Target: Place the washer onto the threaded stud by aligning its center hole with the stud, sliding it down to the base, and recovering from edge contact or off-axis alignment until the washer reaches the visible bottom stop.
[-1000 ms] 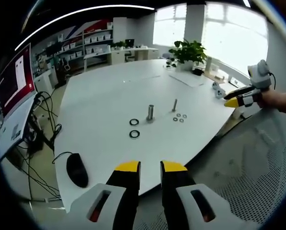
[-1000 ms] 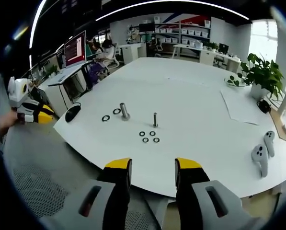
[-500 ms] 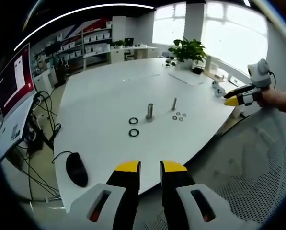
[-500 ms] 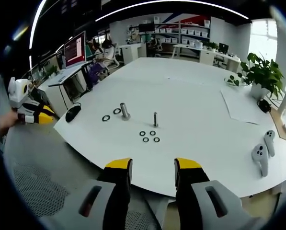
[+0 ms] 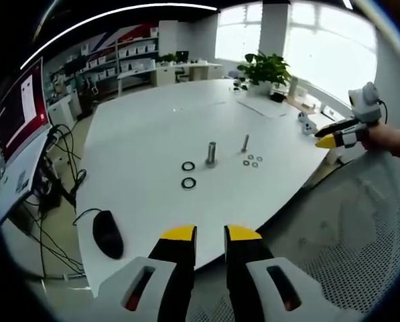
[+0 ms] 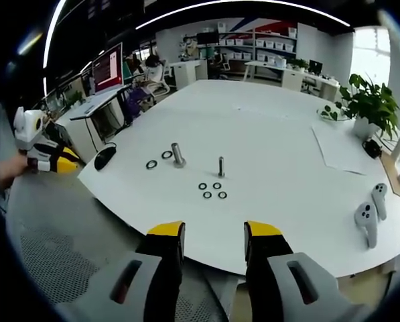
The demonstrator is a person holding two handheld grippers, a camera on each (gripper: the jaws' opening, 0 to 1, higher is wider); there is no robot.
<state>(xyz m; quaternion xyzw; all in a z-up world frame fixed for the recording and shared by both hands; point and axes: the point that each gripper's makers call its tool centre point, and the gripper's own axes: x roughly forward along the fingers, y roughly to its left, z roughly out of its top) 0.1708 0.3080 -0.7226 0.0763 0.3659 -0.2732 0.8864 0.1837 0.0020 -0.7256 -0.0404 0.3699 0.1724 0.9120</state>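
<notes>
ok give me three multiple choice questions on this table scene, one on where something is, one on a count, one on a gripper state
1. Where does the computer mouse lie?
A. near the table's edge, apart from the studs
B. between the two studs
C. on the sheet of paper

2. How many small washers lie in the cluster by the thin stud?
A. two
B. four
C. six

3. How do the right gripper's jaws stand?
A. shut on a washer
B. shut on the stud
C. open, holding nothing

Answers:
1. A: in the left gripper view the mouse sits by the table edge, well short of the thick stud.
2. B: the right gripper view shows four rings grouped there.
3. C: a clear gap shows between the yellow tips, back from the table.
</notes>
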